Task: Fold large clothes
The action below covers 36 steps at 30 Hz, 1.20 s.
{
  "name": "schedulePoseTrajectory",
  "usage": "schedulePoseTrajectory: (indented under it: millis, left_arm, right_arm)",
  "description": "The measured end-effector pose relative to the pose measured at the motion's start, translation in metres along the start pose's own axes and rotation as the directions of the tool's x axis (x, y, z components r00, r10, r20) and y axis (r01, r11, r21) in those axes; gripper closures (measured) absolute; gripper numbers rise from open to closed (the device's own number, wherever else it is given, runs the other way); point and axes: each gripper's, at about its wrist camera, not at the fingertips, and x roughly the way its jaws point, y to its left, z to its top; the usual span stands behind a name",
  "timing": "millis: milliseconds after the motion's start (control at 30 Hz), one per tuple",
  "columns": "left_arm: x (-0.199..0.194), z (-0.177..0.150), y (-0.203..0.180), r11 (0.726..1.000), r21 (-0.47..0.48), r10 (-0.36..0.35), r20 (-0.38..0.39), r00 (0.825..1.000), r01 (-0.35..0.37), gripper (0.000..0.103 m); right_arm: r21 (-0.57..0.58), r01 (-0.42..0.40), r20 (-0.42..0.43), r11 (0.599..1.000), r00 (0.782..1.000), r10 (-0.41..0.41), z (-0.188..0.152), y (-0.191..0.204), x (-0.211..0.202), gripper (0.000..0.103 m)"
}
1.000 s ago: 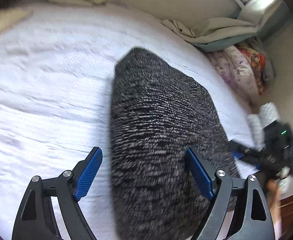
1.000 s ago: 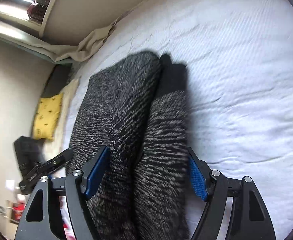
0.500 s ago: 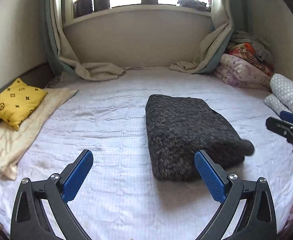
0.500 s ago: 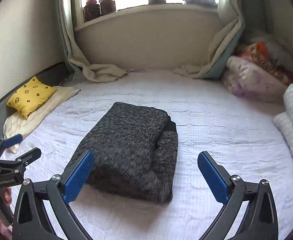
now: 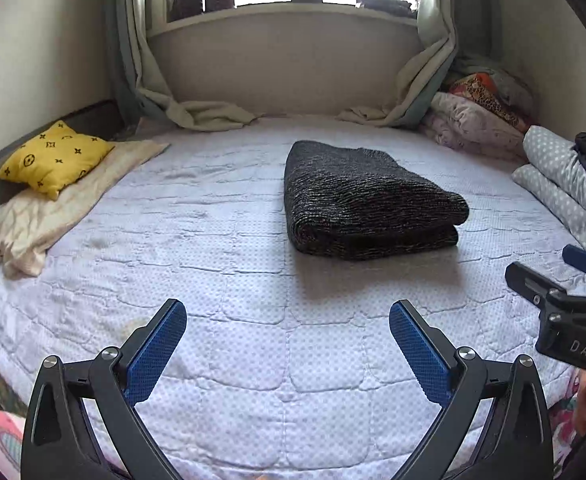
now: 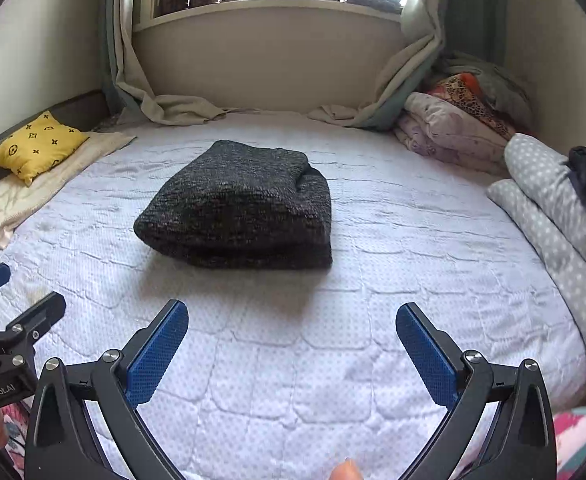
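Observation:
A dark grey knitted sweater [image 5: 357, 200] [image 6: 241, 208] lies folded into a thick rectangle in the middle of the white quilted bed [image 5: 253, 320] [image 6: 373, 280]. My left gripper [image 5: 287, 312] hovers over the near part of the bed, well short of the sweater, jaws wide open and empty. My right gripper [image 6: 293, 312] is likewise open and empty, back from the sweater. The right gripper [image 5: 565, 304] also shows at the right edge of the left wrist view. The left gripper [image 6: 9, 300] shows at the left edge of the right wrist view.
A yellow patterned cushion [image 5: 53, 158] [image 6: 37, 146] rests on a cream cloth [image 5: 41, 216] at the left. Folded blankets [image 5: 477, 120] and dotted grey bedding [image 6: 553, 216] line the right side. Curtains [image 5: 197, 112] pool under the window at the far wall.
Both grippers have drawn back from the sweater, which was between their jaws a second ago, and levelled out. The sweater now lies free on the bed, farther away.

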Motion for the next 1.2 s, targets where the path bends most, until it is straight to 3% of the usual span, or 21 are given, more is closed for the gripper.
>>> schedulePoseTrajectory:
  millis: [167,433,1200]
  left_arm:
    - [-0.006,-0.008,-0.006,0.998,0.037,0.056,0.028,0.998,-0.057,0.000]
    - [0.004,-0.018,-0.012,0.993,0.076,0.085,0.004,0.996,-0.085,0.000]
    - [0.015,-0.018,-0.009,0.997,0.029,0.073,-0.023,0.997,-0.073,0.000]
  right_arm:
    - [0.068,-0.087,-0.012,0.994,0.996,0.088,-0.019,-0.003,-0.008,0.000]
    - [0.047,-0.069,-0.040,0.996,0.997,0.071,-0.029,0.001,0.000,0.000]
    - [0.048,-0.077,-0.094,0.996,0.992,0.081,-0.032,-0.003,0.023,0.000]
